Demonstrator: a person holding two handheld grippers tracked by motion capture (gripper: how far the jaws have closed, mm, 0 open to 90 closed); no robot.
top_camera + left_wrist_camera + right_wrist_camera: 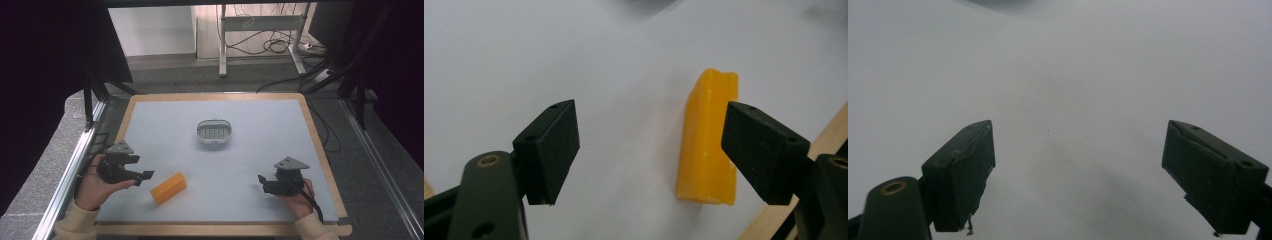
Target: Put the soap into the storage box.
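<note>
At the table's near left, the left gripper (142, 176) hovers with its jaws spread wide and empty, just beside an orange block (168, 188) lying flat on the grey mat (260, 145). In the left gripper view the block (710, 140) lies close to the right-hand jaw, not yet between the two. It looks like a solid waxy bar, probably light and stiff, with smooth faces that could slip; a grip across its narrow width near mid-length seems soundest. Farther back at centre lies a small oval tray (214, 131). At right, the right gripper (264, 182) rests low, jaws also wide apart, holding nothing.
</note>
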